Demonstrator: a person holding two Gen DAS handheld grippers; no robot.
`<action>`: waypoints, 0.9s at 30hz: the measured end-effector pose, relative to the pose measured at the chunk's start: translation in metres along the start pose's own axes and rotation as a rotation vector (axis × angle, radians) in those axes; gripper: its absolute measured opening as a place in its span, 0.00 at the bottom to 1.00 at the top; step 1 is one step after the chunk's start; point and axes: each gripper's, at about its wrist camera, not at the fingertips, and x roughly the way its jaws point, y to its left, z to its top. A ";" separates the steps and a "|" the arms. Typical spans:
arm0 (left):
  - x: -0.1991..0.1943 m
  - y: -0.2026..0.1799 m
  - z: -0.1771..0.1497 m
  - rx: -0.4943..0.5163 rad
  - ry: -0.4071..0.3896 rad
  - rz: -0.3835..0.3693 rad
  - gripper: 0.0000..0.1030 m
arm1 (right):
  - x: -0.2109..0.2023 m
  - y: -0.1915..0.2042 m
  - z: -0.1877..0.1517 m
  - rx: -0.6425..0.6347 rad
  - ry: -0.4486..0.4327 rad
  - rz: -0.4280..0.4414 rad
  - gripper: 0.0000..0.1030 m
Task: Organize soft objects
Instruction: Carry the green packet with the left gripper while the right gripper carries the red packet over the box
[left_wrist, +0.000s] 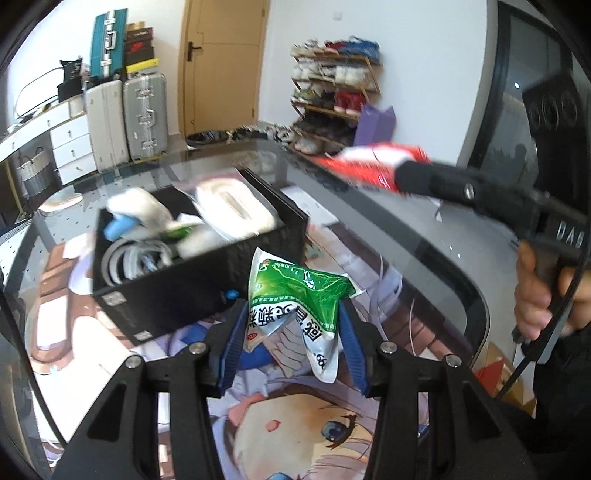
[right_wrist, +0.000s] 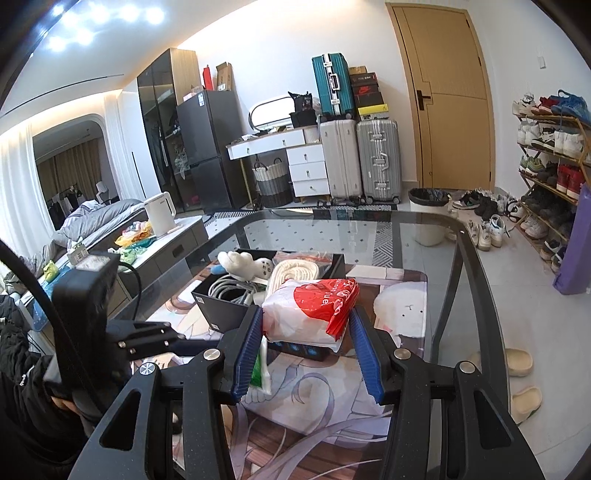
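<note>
The left gripper (left_wrist: 293, 325) holds a crumpled green-and-white sachet (left_wrist: 295, 295) pinched between its blue fingers (left_wrist: 236, 343), raised above the glass desk (left_wrist: 424, 236) just in front of the black box (left_wrist: 166, 291). The right gripper (right_wrist: 306, 332) has its fingers clamped on a red-and-white plastic pack (right_wrist: 310, 310), held over the near end of the same box (right_wrist: 221, 306), which contains coiled cables (right_wrist: 229, 288), a white plush toy (right_wrist: 247, 264) and rope.

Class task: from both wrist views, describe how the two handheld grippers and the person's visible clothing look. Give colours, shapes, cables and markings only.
The left gripper and the right gripper match: black, speckled frames with triangular cut-outs, round silver bolts, and ribbed blue finger pads. In the left view, the right gripper's black handle bears pale letters "DAS", cut off at the edge, and a black cable hangs from it. The sleeve is black.
</note>
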 end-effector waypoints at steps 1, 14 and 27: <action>-0.004 0.004 0.002 -0.009 -0.013 0.005 0.46 | 0.000 0.001 0.000 0.001 -0.004 0.003 0.47; -0.025 0.055 0.016 -0.108 -0.092 0.121 0.46 | 0.015 0.010 -0.001 -0.007 0.011 0.027 0.47; -0.004 0.082 0.025 -0.129 -0.087 0.187 0.46 | 0.062 0.022 0.008 -0.056 0.061 0.046 0.47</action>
